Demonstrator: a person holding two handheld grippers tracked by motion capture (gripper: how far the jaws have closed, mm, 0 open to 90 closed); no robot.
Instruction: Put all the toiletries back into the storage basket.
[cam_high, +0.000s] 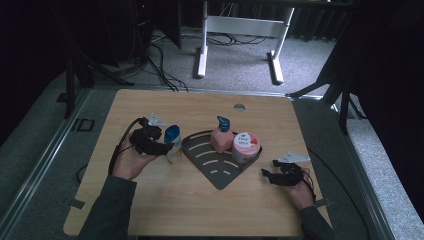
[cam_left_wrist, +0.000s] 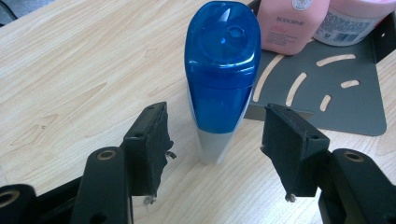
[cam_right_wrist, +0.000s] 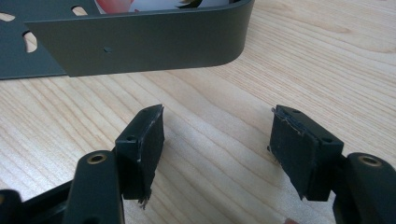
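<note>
Blue-capped bottle stands upright on the table, just off the left edge of the grey rack. Left gripper jaws are spread wide either side, not touching. Right gripper is parked wide, empty. Judged: placement or pickup step; next, the bottle either gripped or cleared.

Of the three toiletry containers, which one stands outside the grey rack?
The blue-capped bottle, standing on the table between the left gripper's open jaws. The pink pump bottle and pink jar sit in the rack.

we see: blue-capped bottle between left tongs' pads, glossy plastic | rack beyond right tongs, matt dark metal | table light wood grain, smooth
</note>
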